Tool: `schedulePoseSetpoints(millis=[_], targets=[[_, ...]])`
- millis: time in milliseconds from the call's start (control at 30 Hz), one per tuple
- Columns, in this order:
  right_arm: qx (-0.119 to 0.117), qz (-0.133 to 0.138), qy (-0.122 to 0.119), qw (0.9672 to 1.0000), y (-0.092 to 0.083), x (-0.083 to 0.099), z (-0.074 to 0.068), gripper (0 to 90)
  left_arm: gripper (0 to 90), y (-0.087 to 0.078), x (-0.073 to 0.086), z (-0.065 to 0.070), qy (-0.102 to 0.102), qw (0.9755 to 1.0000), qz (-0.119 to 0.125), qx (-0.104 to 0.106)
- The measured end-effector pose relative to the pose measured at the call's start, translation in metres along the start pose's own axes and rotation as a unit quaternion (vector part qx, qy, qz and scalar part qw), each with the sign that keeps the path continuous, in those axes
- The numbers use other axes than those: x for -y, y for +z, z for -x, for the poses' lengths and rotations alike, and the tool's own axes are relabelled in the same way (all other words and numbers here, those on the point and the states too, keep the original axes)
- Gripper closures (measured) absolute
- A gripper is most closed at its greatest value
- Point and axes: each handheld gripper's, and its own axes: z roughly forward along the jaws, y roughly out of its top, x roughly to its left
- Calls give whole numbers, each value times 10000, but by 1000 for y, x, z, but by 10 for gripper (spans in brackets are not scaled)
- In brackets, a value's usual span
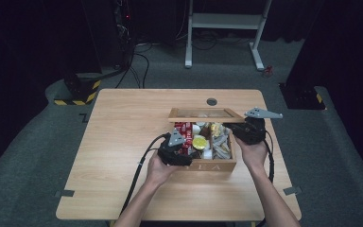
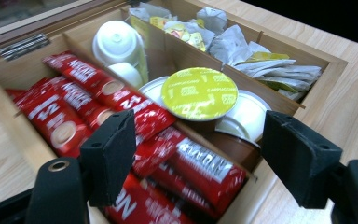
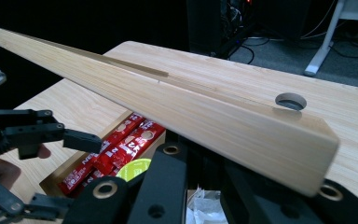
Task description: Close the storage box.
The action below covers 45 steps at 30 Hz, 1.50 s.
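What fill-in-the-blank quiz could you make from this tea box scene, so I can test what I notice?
1. The right gripper holds up the wooden box's ____ by its edge.
2. The red sachets lie in the tea box, whose front reads ____.
3. The round capsule between the left gripper's jaws has a ____ top.
4. Those jaws stand ____, gripping nothing.

Missing words: lid; TEA; yellow; open

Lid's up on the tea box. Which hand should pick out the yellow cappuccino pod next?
Left. The left gripper hangs open over the box, the yellow pod just ahead between its jaws. The right gripper is shut on the raised lid, holding it.
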Motion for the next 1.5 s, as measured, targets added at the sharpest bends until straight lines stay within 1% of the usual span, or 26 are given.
schedulePoseSetpoints(millis=[200, 233, 267, 400, 467, 500, 533, 633, 767, 833, 867, 1033, 1100, 1133, 1167, 1300, 1500], targets=[[10, -3, 6, 10000, 1, -3, 0, 895, 267, 10, -7, 2, 12, 10000, -9, 40], [17, 2, 20, 10000, 1, -4, 1, 895, 268, 12, -8, 2, 22, 10000, -5, 27], [19, 2, 52, 10000, 1, -5, 0, 895, 268, 13, -9, 2, 21, 10000, -28, 56], [15, -2, 24, 10000, 2, -7, 1, 895, 268, 19, -10, 2, 75, 9999, -118, -7], [21, -12, 32, 10000, 2, -8, 1, 895, 268, 22, -11, 2, 71, 9999, -125, -32], [32, -21, 29, 10000, 2, -9, 1, 895, 268, 24, -14, 2, 141, 9998, -132, -41], [32, -24, 37, 10000, 2, -9, 1, 895, 268, 25, -15, 3, 134, 9998, -158, -59], [30, -14, 29, 10000, 3, -10, 1, 894, 268, 28, -17, 4, 145, 9997, -170, -51], [26, -10, 55, 10000, 4, -10, 1, 895, 269, 35, -24, 4, 188, 9996, -227, -50], [31, -15, 58, 10000, 4, -10, 1, 895, 268, 37, -24, 4, 167, 9995, -250, -44], [29, -14, 60, 10000, 4, -10, 1, 894, 268, 40, -25, 3, 166, 9994, -307, -61], [23, -12, 62, 10000, 4, -10, 1, 895, 268, 44, -28, 3, 201, 9991, -370, -83], [23, -14, 67, 10000, 4, -10, 1, 894, 268, 48, -30, 4, 220, 9984, -509, -108], [24, -14, 68, 10000, 4, -10, 1, 894, 268, 48, -30, 4, 220, 9984, -509, -108], [25, -15, 70, 10000, 4, -10, 1, 894, 268, 49, -30, 4, 191, 9981, -574, -76], [26, -14, 66, 10000, 4, -10, 1, 892, 287, 50, -31, 3, 181, 9979, -616, -80], [27, -9, 53, 10000, 4, -10, 1, 892, 313, 54, -32, 6, 269, 9969, -737, -56]])
